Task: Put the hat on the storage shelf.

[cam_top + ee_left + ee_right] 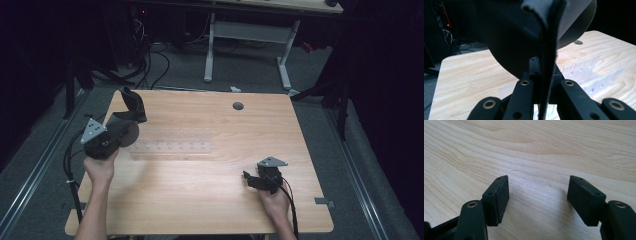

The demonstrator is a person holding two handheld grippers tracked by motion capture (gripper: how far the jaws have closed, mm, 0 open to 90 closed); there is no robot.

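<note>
From above, a wooden worktop point(200, 190) stands in a dim room. At its left edge the person's left hand-held gripper point(120, 132) is raised off the surface, clamped on a dark, flat, disc-like piece point(131, 106) that sticks up and away from it. A clear slotted rack point(172, 147) lies on the worktop just right of that gripper. Near the right front, the right hand-held gripper point(250, 179) sits low over bare wood, well apart from everything.

Along the left gripper's jaws, the dark piece point(524, 37) is pinched edge-on, with the rack point(584, 66) beyond and below it.

Along the right gripper point(537, 195), the jaws stand apart with nothing between them.

The grip is on a thin edge only. I judge the piece could swing or slip out, or knock the light rack askew.
</note>
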